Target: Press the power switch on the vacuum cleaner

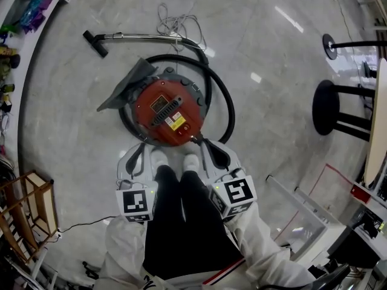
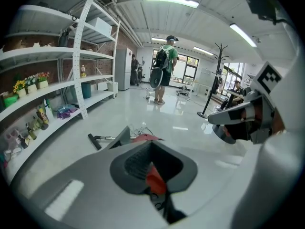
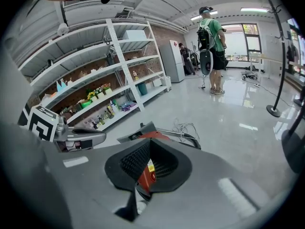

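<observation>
The red round vacuum cleaner (image 1: 166,110) stands on the floor just in front of the person's white shoes (image 1: 175,160). Its black hose (image 1: 225,98) loops round it to a metal wand with a black nozzle (image 1: 97,43). Both grippers are held low, near the person's legs and above the vacuum's near edge. The left gripper (image 1: 136,151) is shut and holds nothing, and so is the right gripper (image 1: 216,148). In the left gripper view the shut left gripper (image 2: 151,142) frames a patch of the red vacuum body (image 2: 153,180). Behind the right gripper (image 3: 148,140) shows the vacuum's red lid (image 3: 148,171).
A tangled cord (image 1: 176,23) lies beyond the wand. Black stools (image 1: 329,107) stand at the right, shelves (image 1: 9,47) at the left, a wooden rack (image 1: 30,207) at the near left, a white frame (image 1: 299,213) at the near right. A person with a backpack (image 2: 164,63) stands far off.
</observation>
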The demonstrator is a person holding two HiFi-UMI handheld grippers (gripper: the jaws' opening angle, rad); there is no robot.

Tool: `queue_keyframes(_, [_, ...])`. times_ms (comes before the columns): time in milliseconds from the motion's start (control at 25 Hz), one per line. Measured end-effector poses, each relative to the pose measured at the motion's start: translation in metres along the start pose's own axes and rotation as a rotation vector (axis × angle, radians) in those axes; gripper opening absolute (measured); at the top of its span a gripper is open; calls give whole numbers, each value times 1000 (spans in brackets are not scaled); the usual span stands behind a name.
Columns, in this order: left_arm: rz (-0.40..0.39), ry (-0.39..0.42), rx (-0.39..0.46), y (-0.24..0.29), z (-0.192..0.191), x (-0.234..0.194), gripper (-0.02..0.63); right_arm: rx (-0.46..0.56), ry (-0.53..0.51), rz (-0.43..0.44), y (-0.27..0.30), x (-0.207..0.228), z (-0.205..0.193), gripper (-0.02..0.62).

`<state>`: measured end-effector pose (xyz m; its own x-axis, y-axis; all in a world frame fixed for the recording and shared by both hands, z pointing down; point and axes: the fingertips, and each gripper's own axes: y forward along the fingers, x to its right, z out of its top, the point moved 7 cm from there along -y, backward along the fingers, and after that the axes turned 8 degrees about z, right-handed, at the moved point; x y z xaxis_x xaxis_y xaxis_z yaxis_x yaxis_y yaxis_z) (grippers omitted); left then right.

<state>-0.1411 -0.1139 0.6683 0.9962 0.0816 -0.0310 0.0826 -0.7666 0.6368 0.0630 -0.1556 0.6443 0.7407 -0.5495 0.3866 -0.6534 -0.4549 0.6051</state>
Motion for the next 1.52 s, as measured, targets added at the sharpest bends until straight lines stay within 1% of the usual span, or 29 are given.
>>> queue_keyframes(400, [-11,-8,-22,18,-17,3,0,-30,2,-1,22,14,-16,0])
queue_keyframes(600, [-4,-21,-27,24,-23,1,0,-47,-1,2,39,20,-27,0])
queue_keyframes(800, [-7,-28,-40,26,-30,0,0,-91,5,6,57,24,-42,0])
queue_keyframes(1200, [0,-47,-53,30,-32,-6,0,-177,-25,8,90,39,-64,0])
queue_keyframes(1520, [-6,-52,-59,27,-33,-7,0,-228,-26,5,99,41,-83,0])
